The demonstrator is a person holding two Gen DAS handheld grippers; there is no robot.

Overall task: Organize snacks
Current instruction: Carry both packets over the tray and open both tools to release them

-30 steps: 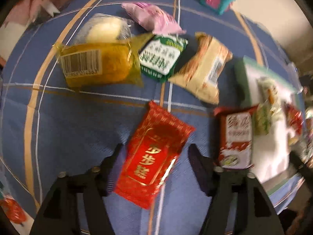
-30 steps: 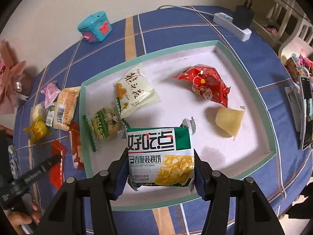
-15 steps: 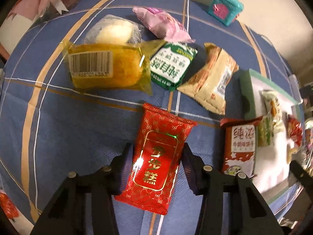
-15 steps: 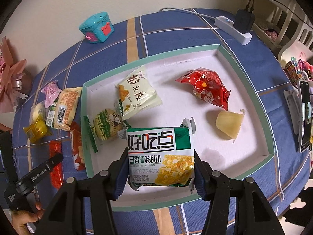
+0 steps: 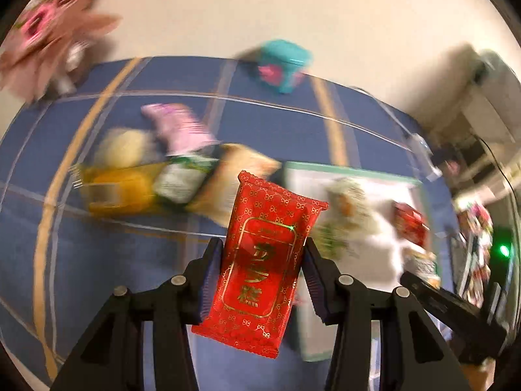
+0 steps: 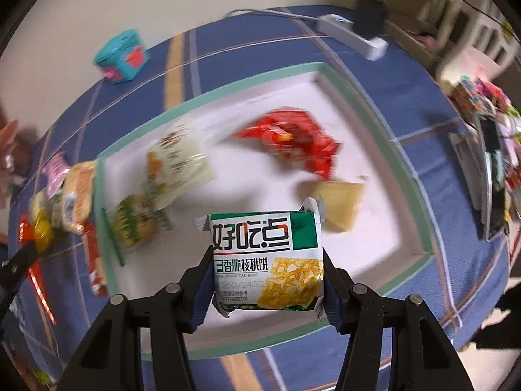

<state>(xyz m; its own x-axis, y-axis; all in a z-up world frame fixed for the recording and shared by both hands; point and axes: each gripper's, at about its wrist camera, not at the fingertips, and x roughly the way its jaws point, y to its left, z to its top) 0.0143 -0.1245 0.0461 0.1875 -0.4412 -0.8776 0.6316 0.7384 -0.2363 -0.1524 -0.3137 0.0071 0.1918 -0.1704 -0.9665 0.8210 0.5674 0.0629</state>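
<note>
Now each gripper carries a snack. The left gripper point(image 5: 262, 260) is clamped on the red packet point(image 5: 260, 260), pads on its long edges, so its long axis runs out ahead of the fingers; the packet hangs clear of the cloth point(image 5: 97, 260). The right gripper point(image 6: 265, 280) is closed on the green-and-white biscuit pack point(image 6: 267, 260), held over the near edge of the tray point(image 6: 407, 163).

The relation that matters: from the left gripper the tray point(image 5: 351, 171) lies ahead and to the right, past the loose snacks at the cloth's middle, so the red packet must travel rightward over the tray's left rim. The right gripper is already above the tray and much nearer a drop.

A second ago the left jaws stood wide around the red packet as it lay flat on the cloth; since then they have pinched and lifted it. The right grip is unchanged.
</note>
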